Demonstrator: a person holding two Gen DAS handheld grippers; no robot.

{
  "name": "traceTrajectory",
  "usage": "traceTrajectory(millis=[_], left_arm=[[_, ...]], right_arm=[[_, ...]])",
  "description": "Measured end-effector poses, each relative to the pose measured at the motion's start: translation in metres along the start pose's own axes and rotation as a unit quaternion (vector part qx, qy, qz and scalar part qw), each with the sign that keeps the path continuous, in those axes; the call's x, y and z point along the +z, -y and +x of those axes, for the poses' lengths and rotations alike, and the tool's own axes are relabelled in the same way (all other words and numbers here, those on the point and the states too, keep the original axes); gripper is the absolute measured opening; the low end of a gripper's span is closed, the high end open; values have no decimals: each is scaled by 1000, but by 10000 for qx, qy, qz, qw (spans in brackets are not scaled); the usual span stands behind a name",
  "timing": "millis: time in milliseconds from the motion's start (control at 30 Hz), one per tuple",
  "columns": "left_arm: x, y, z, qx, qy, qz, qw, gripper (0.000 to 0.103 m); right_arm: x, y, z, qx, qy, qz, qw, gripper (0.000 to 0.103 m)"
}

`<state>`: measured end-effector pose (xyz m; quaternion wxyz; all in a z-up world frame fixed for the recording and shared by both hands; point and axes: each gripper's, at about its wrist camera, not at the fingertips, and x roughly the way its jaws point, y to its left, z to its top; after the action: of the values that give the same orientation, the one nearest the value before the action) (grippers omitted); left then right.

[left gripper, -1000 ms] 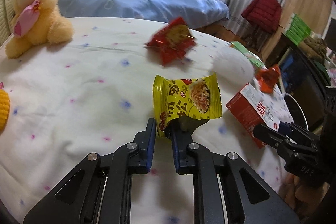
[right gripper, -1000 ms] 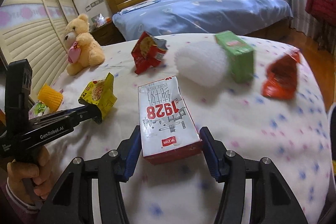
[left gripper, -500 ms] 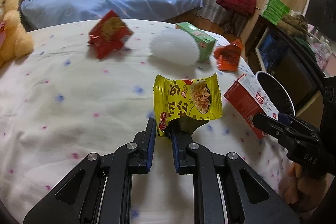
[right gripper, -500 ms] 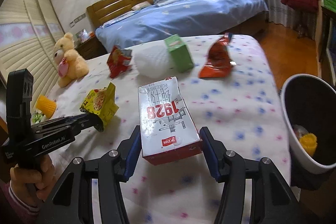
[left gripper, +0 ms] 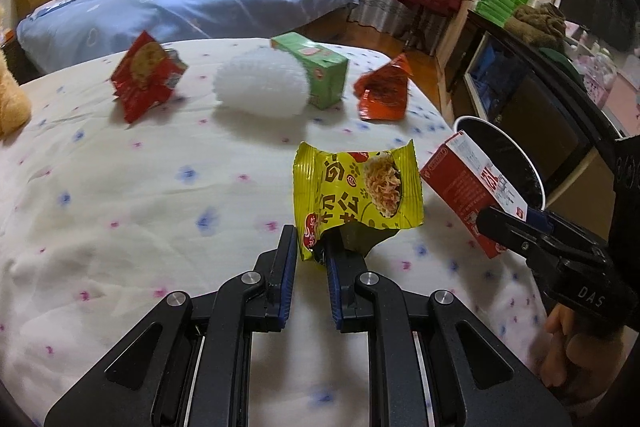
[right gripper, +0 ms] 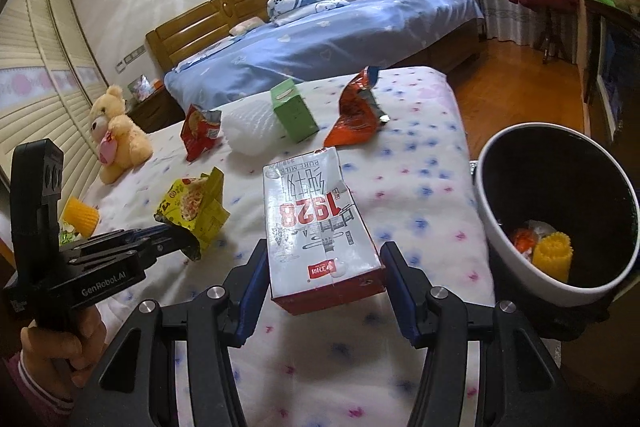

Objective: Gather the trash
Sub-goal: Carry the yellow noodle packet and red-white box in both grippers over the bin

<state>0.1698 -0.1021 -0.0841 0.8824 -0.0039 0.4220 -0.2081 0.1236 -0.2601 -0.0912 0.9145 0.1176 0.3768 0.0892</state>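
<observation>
1. The left tongs (left gripper: 312,247) are pinched together on a bottom corner of the yellow snack wrapper (left gripper: 358,193), held up over the bed (left gripper: 120,227) near its right edge. The wrapper is thin crinkly film: likely very light, limp and slippery, so a seam or corner is the sure place to grip.
2. The right tongs (right gripper: 322,281) are clamped across the base of the milk carton (right gripper: 316,223), held above the bed beside the bin (right gripper: 504,251). The carton looks stiff, probably empty and light; flat opposite sides suit the pads.
3. Across the bed's far end lie a red wrapper (left gripper: 146,75), a white foam net (left gripper: 262,89), a green box (left gripper: 316,71) and an orange wrapper (left gripper: 384,91).
4. The bin, off the bed's right edge, already holds scraps.
5. The bed has a soft white cover dotted with flowers. Behind it stand a blue-covered bed (right gripper: 320,39) and a teddy bear (right gripper: 114,133).
</observation>
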Motion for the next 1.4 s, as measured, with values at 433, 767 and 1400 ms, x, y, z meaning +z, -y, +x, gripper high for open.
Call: traceTrajectory(millis=[433,767,1400], left_arm=[[8,37,12,-180,-74,309,9993,13],[13,68,19,-341,-109,537,9979,13],[28,123,35,-547,-170,1041,9929,13]], right_arm=[[-5,31,-19,-175,137,242,9995,55],[-8,55,-34,-344,221,433,9982,55],[-11,103,-59,-683,399,797,9937,55]])
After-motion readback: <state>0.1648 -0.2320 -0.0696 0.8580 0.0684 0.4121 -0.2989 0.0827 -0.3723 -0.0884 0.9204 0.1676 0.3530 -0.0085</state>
